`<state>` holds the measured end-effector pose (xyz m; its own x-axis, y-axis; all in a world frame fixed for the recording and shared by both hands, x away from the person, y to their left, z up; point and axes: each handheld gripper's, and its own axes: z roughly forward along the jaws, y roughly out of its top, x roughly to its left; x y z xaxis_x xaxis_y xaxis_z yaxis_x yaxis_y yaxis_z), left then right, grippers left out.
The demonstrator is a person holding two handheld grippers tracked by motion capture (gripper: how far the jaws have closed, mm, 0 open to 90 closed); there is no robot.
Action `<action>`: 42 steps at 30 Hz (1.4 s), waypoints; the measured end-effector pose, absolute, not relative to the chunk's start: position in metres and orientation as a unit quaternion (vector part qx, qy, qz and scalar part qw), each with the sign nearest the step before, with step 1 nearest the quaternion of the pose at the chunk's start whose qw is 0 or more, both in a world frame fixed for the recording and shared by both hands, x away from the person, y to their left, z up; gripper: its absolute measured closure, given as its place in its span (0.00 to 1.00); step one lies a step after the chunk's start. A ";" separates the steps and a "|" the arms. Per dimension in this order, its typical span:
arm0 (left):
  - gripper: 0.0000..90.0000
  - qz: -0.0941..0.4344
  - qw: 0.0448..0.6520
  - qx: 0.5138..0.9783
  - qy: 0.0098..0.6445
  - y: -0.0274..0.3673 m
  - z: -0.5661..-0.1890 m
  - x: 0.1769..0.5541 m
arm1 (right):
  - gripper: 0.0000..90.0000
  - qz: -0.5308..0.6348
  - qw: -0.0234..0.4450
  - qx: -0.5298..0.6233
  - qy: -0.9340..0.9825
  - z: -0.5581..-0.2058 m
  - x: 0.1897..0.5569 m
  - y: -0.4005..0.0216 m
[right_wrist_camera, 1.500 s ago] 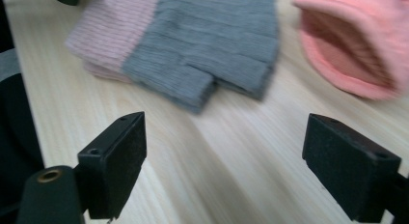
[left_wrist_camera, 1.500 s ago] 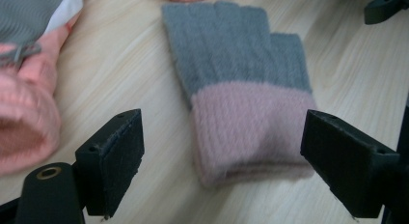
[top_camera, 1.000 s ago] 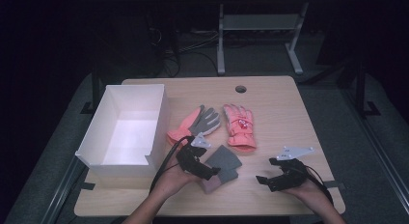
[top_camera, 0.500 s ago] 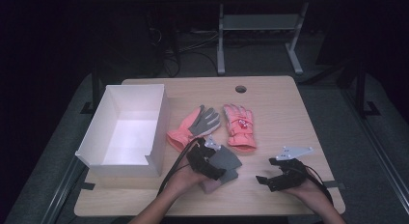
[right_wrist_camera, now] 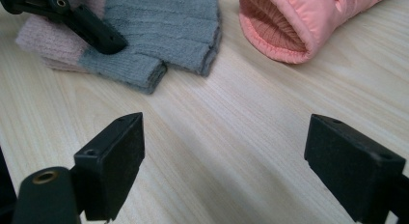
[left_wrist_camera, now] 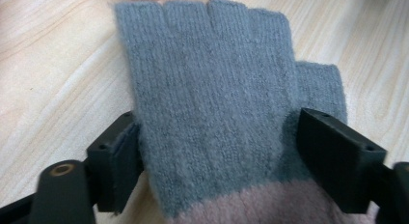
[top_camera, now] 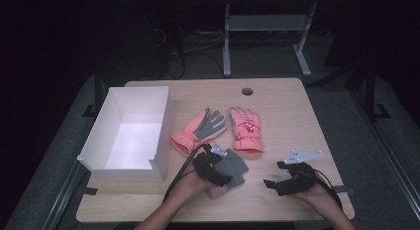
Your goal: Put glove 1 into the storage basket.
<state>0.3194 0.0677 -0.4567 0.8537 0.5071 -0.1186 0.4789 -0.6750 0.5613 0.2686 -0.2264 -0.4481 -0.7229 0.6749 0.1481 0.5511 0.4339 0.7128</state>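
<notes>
The left gripper (left_wrist_camera: 217, 151) straddled a grey mitt (left_wrist_camera: 217, 103) lying flat near the table's (top_camera: 297, 111) front edge, jaws just closing against its sides. The right gripper (right_wrist_camera: 224, 156) rested wide open, holding nothing.

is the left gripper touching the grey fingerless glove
Touching. In the left gripper view the left gripper straddles the grey fingerless glove; its jaws have just been closing, and both pads meet the knit edges with no gap.
</notes>
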 end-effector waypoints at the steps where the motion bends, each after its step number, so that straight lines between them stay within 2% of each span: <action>1: 0.26 0.024 0.300 0.915 0.269 0.068 -0.457 0.319 | 0.15 0.388 0.080 0.364 0.843 -0.448 0.269 -0.226; 2: 0.26 0.021 0.298 0.916 0.268 0.068 -0.456 0.319 | 0.15 0.389 0.079 0.364 0.843 -0.448 0.269 -0.226; 6: 0.44 -0.001 0.295 0.919 0.260 0.066 -0.453 0.319 | 0.15 0.388 0.081 0.366 0.842 -0.448 0.269 -0.227; 9: 0.51 -0.013 0.294 0.921 0.255 0.066 -0.452 0.320 | 0.15 0.387 0.079 0.370 0.841 -0.448 0.269 -0.227; 10: 0.64 -0.037 0.303 0.915 0.262 0.066 -0.452 0.321 | 0.15 0.386 0.079 0.371 0.841 -0.448 0.269 -0.227; 11: 0.67 -0.037 0.303 0.915 0.262 0.066 -0.452 0.321 | 0.15 0.386 0.079 0.371 0.841 -0.448 0.269 -0.227; 14: 0.71 -0.054 0.305 0.914 0.263 0.066 -0.452 0.323 | 0.15 0.386 0.079 0.372 0.841 -0.448 0.269 -0.226; 30: 0.73 -0.074 0.333 0.903 0.263 0.079 -0.420 0.328 | 0.15 0.390 0.075 0.378 0.837 -0.448 0.269 -0.228; 42: 0.73 -0.063 0.342 0.894 0.284 0.092 -0.395 0.334 | 0.15 0.385 0.075 0.375 0.840 -0.450 0.270 -0.227</action>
